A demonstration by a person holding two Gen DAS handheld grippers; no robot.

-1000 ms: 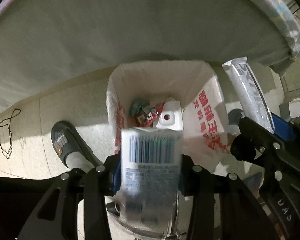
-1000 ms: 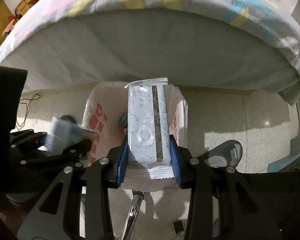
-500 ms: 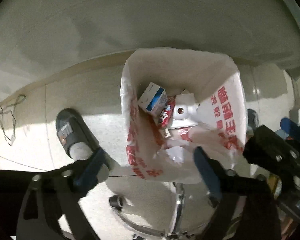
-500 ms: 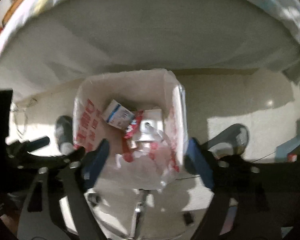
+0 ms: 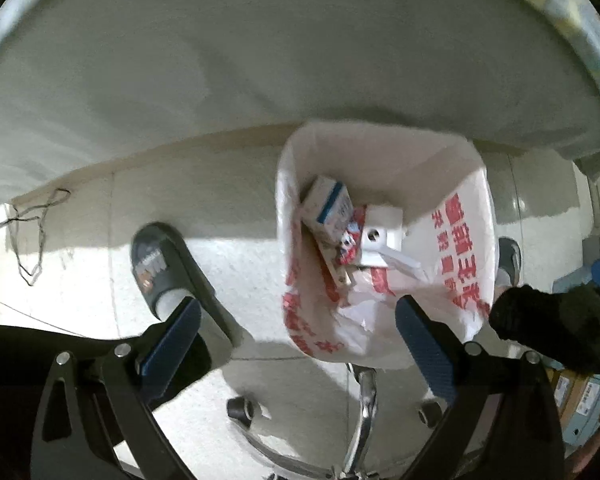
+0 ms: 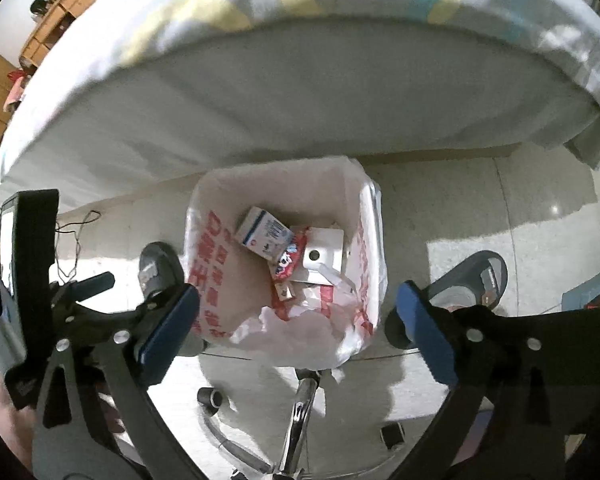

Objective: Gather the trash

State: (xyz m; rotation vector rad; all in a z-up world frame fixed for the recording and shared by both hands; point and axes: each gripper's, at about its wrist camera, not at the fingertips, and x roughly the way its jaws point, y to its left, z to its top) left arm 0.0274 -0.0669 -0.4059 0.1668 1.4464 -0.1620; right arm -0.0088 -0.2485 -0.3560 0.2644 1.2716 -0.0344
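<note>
Both grippers are held above a white plastic trash bag [image 6: 284,320] printed with red characters, which is seen from above with its mouth open beside the edge of a bed [image 6: 300,92]. The left gripper [image 5: 298,340] is spread wide, its blue-padded fingers [image 5: 172,340] set well apart with nothing between them; one pad is seen over a dark slipper [image 5: 160,268] on the tiled floor [image 5: 80,280], the other over the near rim of the bag. The right gripper [image 6: 298,328] is likewise opened wide and nothing is gripped by it, its pads lying on either side of the bag. Inside the bag a white and blue carton [image 6: 266,236] is seen lying tilted, touching a red wrapper [image 6: 290,260], with a white piece with a round hole [image 6: 320,254] just beside them and crumpled clear plastic [image 6: 312,312] nearer the rim. A second slipper [image 6: 474,276] is seen to the right of the bag, and a chromed chair base with castors [image 6: 300,412] is visible below it.
</note>
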